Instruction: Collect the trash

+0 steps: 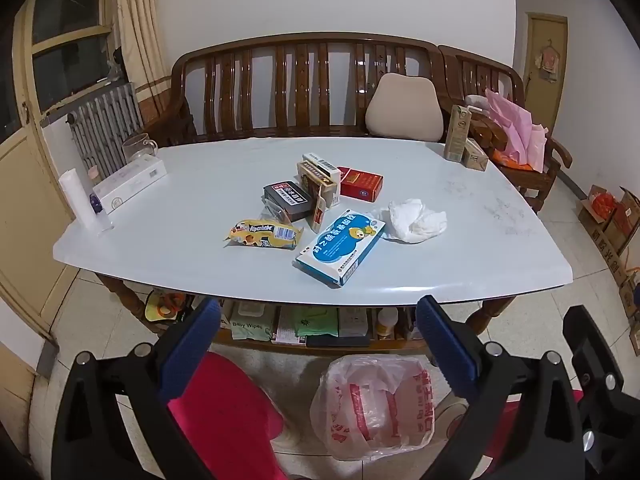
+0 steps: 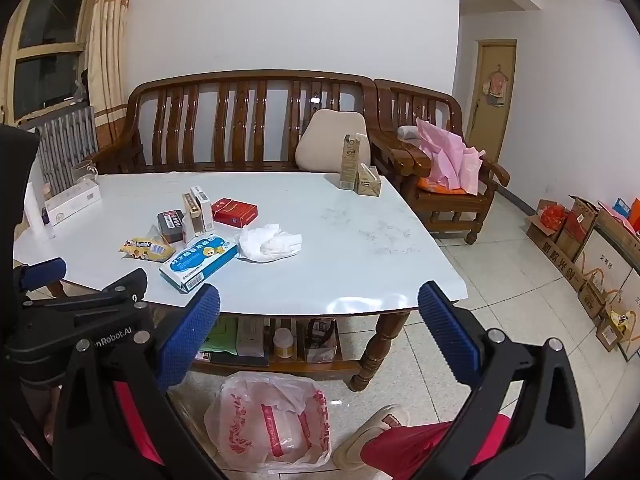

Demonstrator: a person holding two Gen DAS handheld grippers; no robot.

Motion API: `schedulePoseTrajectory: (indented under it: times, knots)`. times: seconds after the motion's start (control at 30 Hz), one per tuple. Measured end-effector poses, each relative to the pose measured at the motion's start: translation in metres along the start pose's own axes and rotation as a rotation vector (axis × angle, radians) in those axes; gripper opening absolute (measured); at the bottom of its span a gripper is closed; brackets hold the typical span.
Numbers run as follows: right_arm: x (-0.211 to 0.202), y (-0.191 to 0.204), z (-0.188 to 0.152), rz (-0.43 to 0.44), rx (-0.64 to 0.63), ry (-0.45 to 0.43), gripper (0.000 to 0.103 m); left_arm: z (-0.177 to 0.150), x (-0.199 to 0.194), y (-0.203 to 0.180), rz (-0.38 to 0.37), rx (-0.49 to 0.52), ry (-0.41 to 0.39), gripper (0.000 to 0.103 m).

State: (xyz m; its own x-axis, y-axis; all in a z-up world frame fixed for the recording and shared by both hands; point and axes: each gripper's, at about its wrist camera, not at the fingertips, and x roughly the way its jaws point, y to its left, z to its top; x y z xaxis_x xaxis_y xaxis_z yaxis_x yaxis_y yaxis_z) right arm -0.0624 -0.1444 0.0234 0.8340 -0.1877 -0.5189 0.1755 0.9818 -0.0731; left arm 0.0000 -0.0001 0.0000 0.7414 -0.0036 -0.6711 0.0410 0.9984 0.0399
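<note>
Trash lies mid-table: a crumpled white tissue (image 1: 416,220) (image 2: 268,242), a blue medicine box (image 1: 340,246) (image 2: 198,262), a yellow snack wrapper (image 1: 264,234) (image 2: 146,249), a red cigarette pack (image 1: 360,188) (image 2: 234,212), a black box (image 1: 287,199) and upright small cartons (image 1: 320,178) (image 2: 197,210). A white-and-red plastic bag (image 1: 376,404) (image 2: 272,420) stands on the floor before the table. My left gripper (image 1: 318,344) hangs open, short of the table's near edge, holding nothing. My right gripper (image 2: 320,328) is open and empty too, beside the left gripper (image 2: 76,312).
The pale table (image 1: 460,256) has a tissue box (image 1: 132,184) and glass mug (image 1: 138,146) at far left, milk cartons (image 1: 460,140) at far right. Packs fill its lower shelf (image 2: 280,344). A wooden bench (image 1: 304,88) stands behind. Cardboard boxes (image 2: 592,248) line the right wall. Red-clad knees (image 1: 228,404) and a slipper (image 2: 376,428) are below.
</note>
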Motion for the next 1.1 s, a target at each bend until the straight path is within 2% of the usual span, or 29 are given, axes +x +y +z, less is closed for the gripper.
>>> schedulePoseTrajectory:
  times: [1.1]
  knots:
    - [-0.006, 0.003, 0.002, 0.009, 0.007, -0.003, 0.097, 0.005, -0.013, 0.005, 0.006, -0.016, -0.021, 0.096]
